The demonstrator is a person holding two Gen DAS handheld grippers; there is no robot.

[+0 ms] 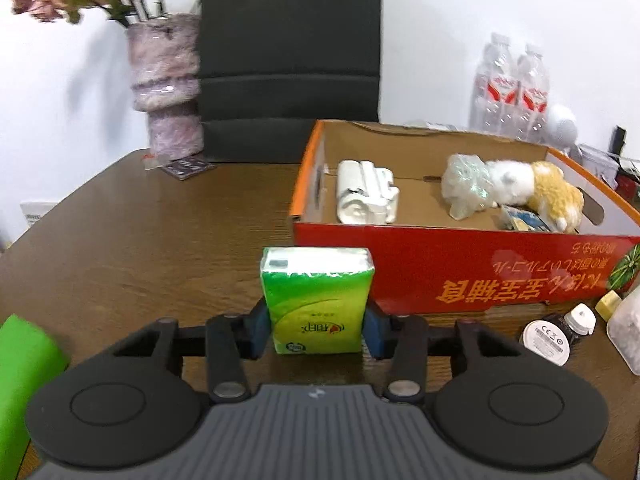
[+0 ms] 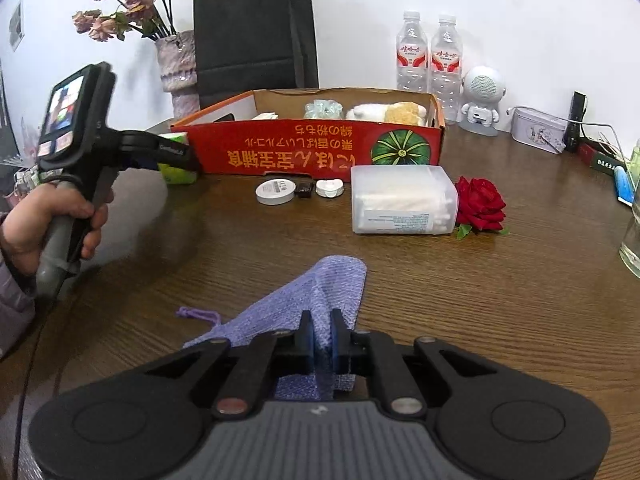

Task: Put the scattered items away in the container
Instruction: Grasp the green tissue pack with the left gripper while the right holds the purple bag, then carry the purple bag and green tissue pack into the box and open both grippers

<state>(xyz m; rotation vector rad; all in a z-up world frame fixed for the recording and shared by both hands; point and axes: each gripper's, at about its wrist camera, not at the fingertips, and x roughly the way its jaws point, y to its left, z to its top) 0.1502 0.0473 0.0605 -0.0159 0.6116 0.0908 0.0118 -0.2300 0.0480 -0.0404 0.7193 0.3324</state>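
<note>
Dark wood-grain table [image 2: 460,304] against a white wall, with the red cardboard box [image 1: 460,268] as landmark. Left gripper [image 1: 316,330], jaws pinching a green tissue pack [image 1: 316,300] by its two sides, held upright just in front of the box's near left corner, seemingly lifted off the table. Right gripper [image 2: 323,346], jaws pressed together on a fold of a purple mesh pouch [image 2: 320,296], well in front of the box, most of the pouch lying on the table. Already inside the box: a white roller-like item [image 1: 366,196], a bubble-wrapped bundle [image 1: 466,184] and a plush toy [image 1: 536,188].

Likely risks: tissue pack catching on the near wall of the box if carried over too low; soft pack slipping or rotating between the pads; limp pouch dragging, its drawstring [image 2: 196,314] snagging the box rim.

In the pouch's path, just in front of the box: a clear plastic case [image 2: 402,200], a white disc [image 2: 275,192], a small dark jar [image 2: 304,190], a white cap [image 2: 329,188]; a red rose [image 2: 480,204] beside the case. Behind the box: a vase of dried flowers [image 2: 178,68], a black bag [image 2: 256,32], two water bottles [image 2: 428,56], out of the way.
</note>
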